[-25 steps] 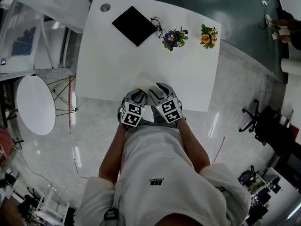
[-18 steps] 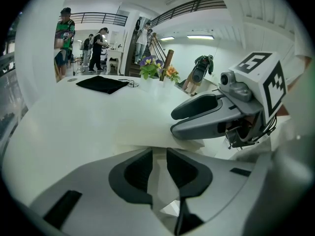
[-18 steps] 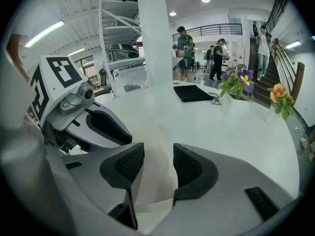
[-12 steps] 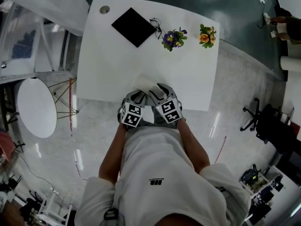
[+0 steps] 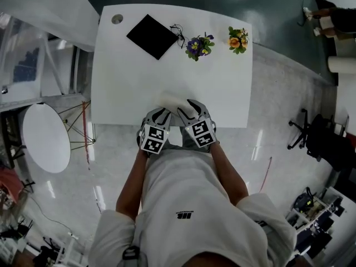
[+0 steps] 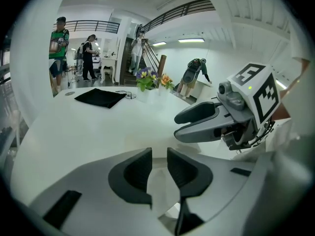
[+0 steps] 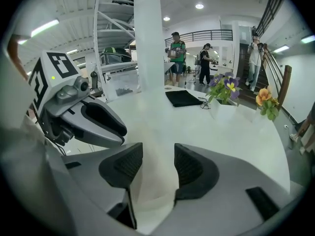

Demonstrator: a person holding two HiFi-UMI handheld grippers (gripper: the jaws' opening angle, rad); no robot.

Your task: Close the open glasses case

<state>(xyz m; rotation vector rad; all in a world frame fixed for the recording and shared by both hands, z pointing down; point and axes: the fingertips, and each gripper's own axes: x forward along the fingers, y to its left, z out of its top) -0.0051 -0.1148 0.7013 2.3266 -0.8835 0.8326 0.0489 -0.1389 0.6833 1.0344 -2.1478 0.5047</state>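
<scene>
Head view has drifted a little since a second ago, so the white table (image 5: 128,77) sits slightly higher and further left in the picture, but nothing on it has changed place. The left gripper (image 5: 159,114) and right gripper (image 5: 192,107) remain side by side at the table's near edge, in front of the person's chest. Both point at the glasses case (image 5: 173,100), a pale cream shape that barely stands out from the tabletop just ahead of them. In the left gripper view the jaws stand only narrowly apart, with the cream case filling the slit between the pads. In the right gripper view the gap is wider, and a cream, finely textured panel of the case stands upright in it, seemingly reaching from pad to pad. Each gripper thus appears to pinch a part of the case. Along the far edge, well apart from the case, lie a black square mat (image 5: 151,36), a small dark cord (image 5: 178,29), a pot of purple flowers (image 5: 196,47) and a pot of orange flowers (image 5: 237,39). A round white side table (image 5: 46,138) stands to the left, and several people stand beyond the table in both gripper views.
</scene>
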